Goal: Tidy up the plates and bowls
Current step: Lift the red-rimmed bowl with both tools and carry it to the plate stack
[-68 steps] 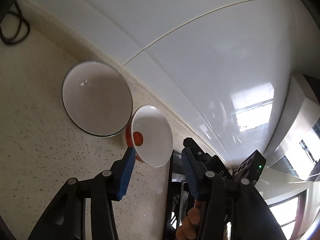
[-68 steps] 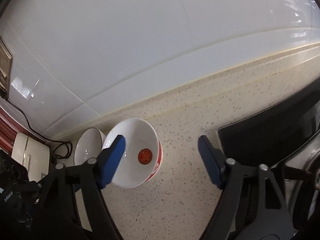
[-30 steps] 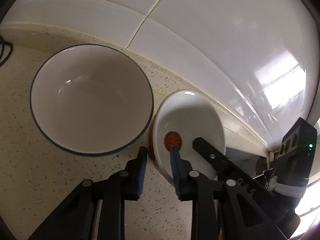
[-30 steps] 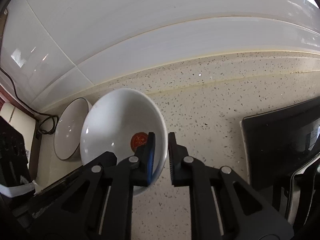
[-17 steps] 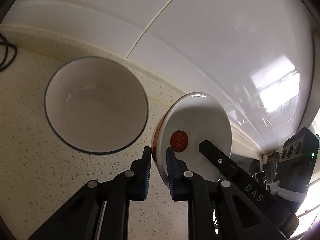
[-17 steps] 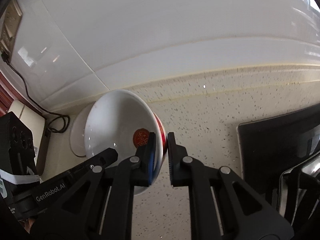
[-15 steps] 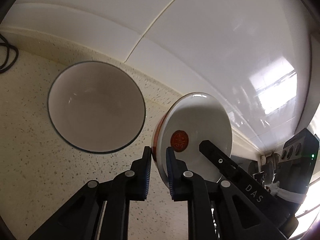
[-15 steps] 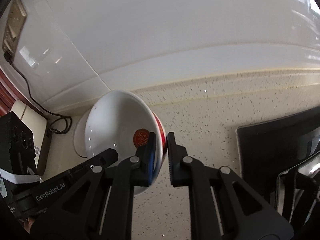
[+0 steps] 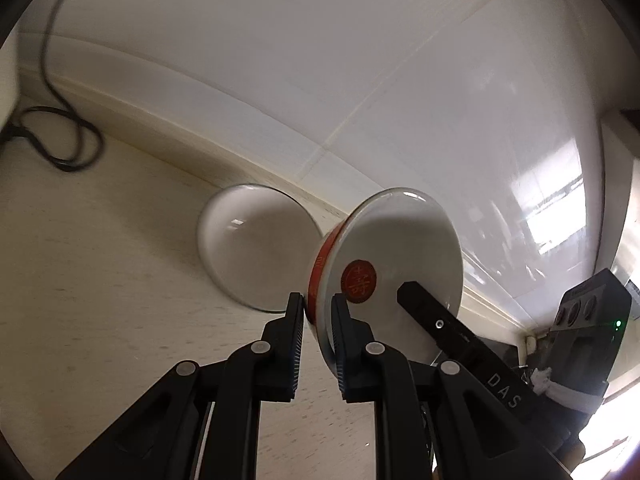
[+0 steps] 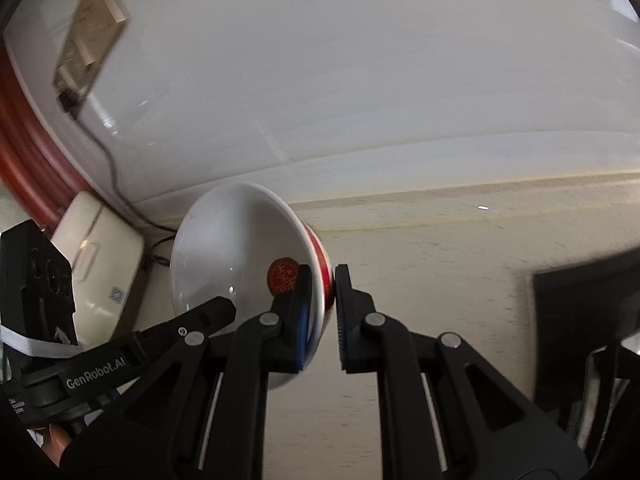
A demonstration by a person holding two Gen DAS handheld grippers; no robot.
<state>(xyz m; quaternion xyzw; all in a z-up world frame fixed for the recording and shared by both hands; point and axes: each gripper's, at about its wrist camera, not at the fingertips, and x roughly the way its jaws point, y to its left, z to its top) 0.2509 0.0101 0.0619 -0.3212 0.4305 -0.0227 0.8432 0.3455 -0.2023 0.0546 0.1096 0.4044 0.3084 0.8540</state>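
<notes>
A white bowl with a red outside and a red seal mark inside point(image 9: 400, 248) hangs tilted above the speckled counter. My left gripper point(image 9: 318, 304) is shut on its left rim, one pad inside and one outside. My right gripper point(image 10: 322, 276) is shut on the opposite rim of the same bowl point(image 10: 232, 248). The right gripper's finger point(image 9: 432, 320) reaches into the bowl in the left wrist view, and the left gripper's finger point(image 10: 208, 312) shows in the right wrist view. A larger white bowl with a thin dark rim point(image 9: 256, 248) sits on the counter behind it, near the wall.
White wall tiles rise right behind the bowls. A black cable point(image 9: 60, 148) lies coiled at the far left, leading up to a wall socket point(image 10: 88, 32). A cream box point(image 10: 100, 264) stands at the left. A black cooktop point(image 10: 588, 312) fills the right.
Both grippers went from open around the red bowl to shut on its rim, then rose with it. The dark-rimmed bowl now looks smaller and farther below.
</notes>
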